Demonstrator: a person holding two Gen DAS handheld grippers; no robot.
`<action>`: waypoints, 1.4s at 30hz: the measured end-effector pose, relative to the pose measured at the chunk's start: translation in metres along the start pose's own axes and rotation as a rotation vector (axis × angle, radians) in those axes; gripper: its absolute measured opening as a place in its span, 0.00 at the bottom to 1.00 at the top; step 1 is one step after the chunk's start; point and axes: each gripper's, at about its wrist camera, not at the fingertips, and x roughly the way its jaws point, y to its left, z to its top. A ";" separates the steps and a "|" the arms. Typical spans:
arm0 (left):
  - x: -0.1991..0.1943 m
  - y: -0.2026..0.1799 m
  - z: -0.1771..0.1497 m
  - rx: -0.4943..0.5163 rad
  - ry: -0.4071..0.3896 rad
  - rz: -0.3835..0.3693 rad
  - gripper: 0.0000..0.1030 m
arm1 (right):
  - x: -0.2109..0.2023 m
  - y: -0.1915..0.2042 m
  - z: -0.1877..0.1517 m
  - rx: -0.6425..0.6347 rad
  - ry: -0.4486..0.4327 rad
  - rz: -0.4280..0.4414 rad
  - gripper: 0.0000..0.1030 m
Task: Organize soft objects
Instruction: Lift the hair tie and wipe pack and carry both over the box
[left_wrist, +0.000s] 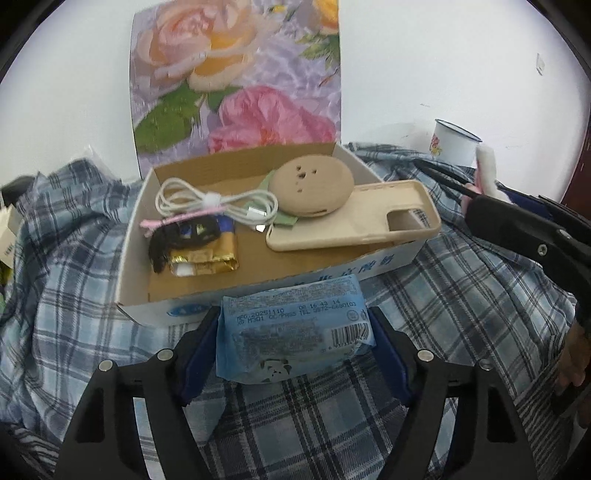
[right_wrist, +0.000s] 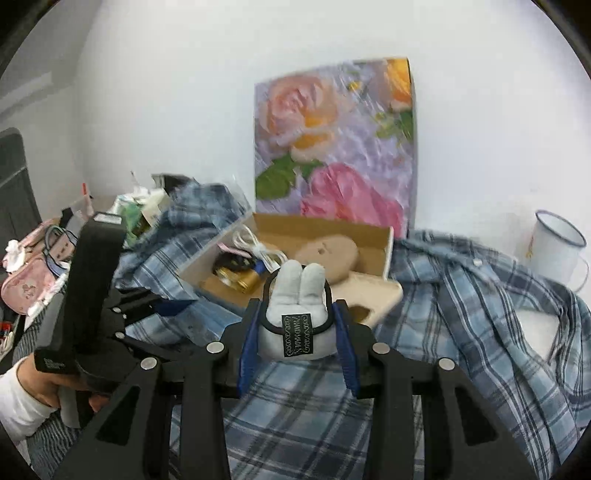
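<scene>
A: What is nearest?

B: The left gripper (left_wrist: 295, 332) clamps a blue packet (left_wrist: 293, 330) between its pads, over the plaid cloth (left_wrist: 332, 424) just before the near wall of the cardboard box (left_wrist: 140, 236). The right gripper (right_wrist: 295, 328) is closed on a white plush bunny (right_wrist: 295, 310) with a black label, also above the cloth.

A: And inside the box?

B: At its near left sits a gold wrapper (left_wrist: 203, 260) with a dark item on it. Along the right edge a beige phone case (left_wrist: 354, 218) overhangs the wall. Behind those lie a coiled white cable (left_wrist: 218, 201) and a round tan pad (left_wrist: 310, 188) that rests partly on the case.

A: Farther back?

B: A floral panel (left_wrist: 236, 74) stands against the wall just behind the box's far edge. A white enamel mug (right_wrist: 554, 247) sits by the cloth's far right edge.
</scene>
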 end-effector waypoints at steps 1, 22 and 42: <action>-0.003 -0.001 0.001 0.005 -0.010 0.003 0.76 | -0.001 0.002 0.001 -0.003 -0.006 -0.001 0.36; -0.095 0.015 0.030 -0.009 -0.272 0.021 0.76 | -0.031 0.041 0.022 -0.068 -0.130 0.076 0.36; -0.219 0.011 0.072 0.065 -0.576 0.165 0.76 | -0.110 0.093 0.107 -0.213 -0.378 0.026 0.37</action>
